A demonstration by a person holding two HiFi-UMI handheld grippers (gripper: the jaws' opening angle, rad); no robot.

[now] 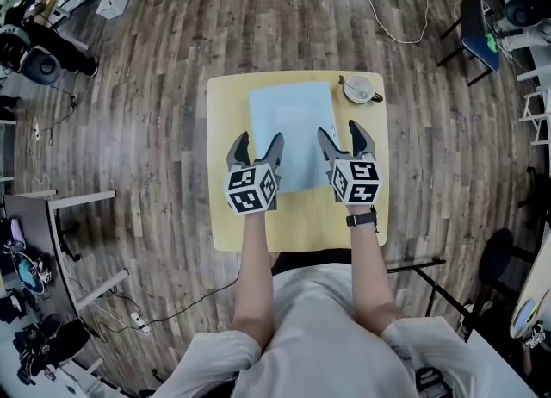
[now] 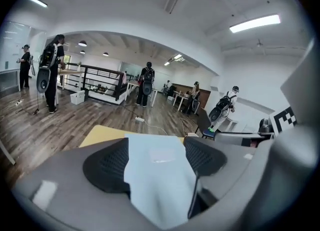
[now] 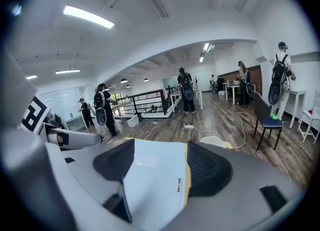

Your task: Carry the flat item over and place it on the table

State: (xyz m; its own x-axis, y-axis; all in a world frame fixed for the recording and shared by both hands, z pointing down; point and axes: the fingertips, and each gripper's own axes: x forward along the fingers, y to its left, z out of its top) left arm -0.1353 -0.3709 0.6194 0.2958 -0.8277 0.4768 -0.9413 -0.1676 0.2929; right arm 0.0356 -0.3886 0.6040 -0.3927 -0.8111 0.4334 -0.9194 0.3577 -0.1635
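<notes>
From the head view, a light blue flat sheet (image 1: 293, 125) lies on the small yellow worktop (image 1: 228, 103), which stands on a wood-plank floor (image 1: 155, 60). A white round object (image 1: 357, 89) sits at the worktop's far right corner, just beside the sheet's corner. The left tongs (image 1: 257, 139) are over the sheet's left edge and the right tongs (image 1: 343, 129) over its right edge, both near the sheet's near end. Each pair is spread wide and grips nothing. A dark band (image 1: 362, 218) circles the person's right wrist. In the left gripper view, the left tongs (image 2: 156, 150) stand well apart, with the flat sheet (image 2: 160, 175) showing in the gap below them and not pinched. A corner of the worktop (image 2: 100, 135) shows past the left jaw. People wearing backpacks (image 2: 147, 82) stand in the open room beyond. In the right gripper view, the right tongs (image 3: 161, 160) are likewise wide apart and empty. The sheet (image 3: 150, 175) lies between the jaws, with a narrow strip of yellow worktop (image 3: 187, 170) along its right edge. The white round object (image 3: 215, 140) is just ahead of the right jaw.
</notes>
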